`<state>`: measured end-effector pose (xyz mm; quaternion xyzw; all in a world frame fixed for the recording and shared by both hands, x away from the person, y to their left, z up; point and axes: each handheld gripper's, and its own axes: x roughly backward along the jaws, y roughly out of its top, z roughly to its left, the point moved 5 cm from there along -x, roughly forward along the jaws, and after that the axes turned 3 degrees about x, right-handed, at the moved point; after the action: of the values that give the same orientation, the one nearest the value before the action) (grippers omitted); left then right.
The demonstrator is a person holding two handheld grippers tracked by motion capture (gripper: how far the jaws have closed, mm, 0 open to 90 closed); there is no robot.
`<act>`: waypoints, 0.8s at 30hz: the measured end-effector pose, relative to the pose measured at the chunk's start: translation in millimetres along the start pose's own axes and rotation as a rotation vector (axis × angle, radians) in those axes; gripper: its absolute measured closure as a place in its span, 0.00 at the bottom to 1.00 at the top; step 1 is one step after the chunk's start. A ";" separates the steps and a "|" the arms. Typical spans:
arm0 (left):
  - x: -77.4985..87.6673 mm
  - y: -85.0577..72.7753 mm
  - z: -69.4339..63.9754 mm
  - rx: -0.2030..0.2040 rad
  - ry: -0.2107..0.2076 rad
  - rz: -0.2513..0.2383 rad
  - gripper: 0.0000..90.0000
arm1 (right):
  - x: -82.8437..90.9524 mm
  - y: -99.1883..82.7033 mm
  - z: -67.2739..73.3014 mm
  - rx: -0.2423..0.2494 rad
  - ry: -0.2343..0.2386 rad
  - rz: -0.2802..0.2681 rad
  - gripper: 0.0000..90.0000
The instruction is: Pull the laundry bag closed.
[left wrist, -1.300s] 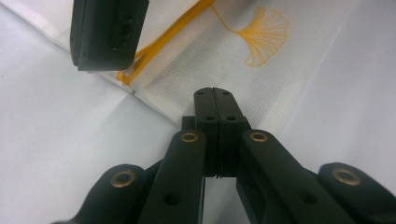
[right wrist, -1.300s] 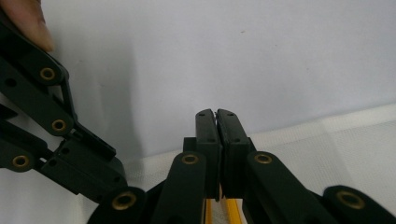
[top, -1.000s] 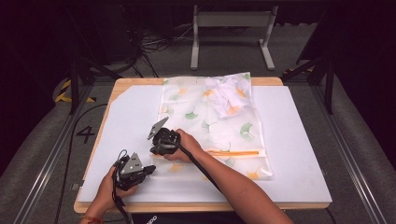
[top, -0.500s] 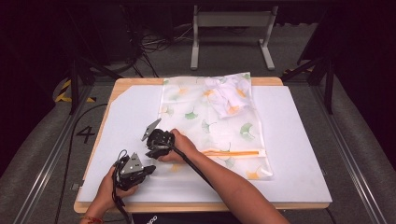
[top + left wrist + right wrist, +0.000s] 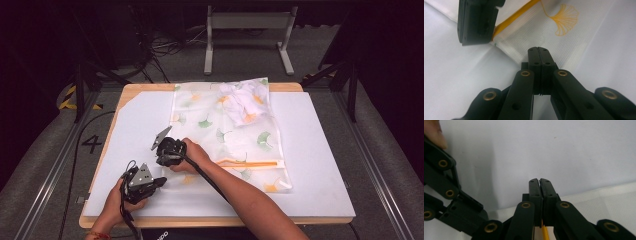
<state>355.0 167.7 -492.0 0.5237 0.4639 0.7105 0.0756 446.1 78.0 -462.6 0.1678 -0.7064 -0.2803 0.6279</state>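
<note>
Mesh laundry bag with ginkgo print flat on the white desk; left gripper clamped on the bag's near corner; right gripper just closing — jaws together on the orange zipper end, just beside the left.

You can read one sign: a large dark number "4" marked on the grey floor, left of the table. Pale letters show on a dark surface at the table's near edge, but they are too small to read.
</note>
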 end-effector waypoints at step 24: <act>-0.1 0.0 -0.1 0.007 0.001 -0.003 1.00 | 17.7 -23.8 0.8 -0.105 -0.006 -0.144 0.99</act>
<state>354.9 167.6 -492.0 0.5231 0.4672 0.7089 0.0745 439.8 48.9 -463.1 0.1841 -0.6787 -0.3622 0.6118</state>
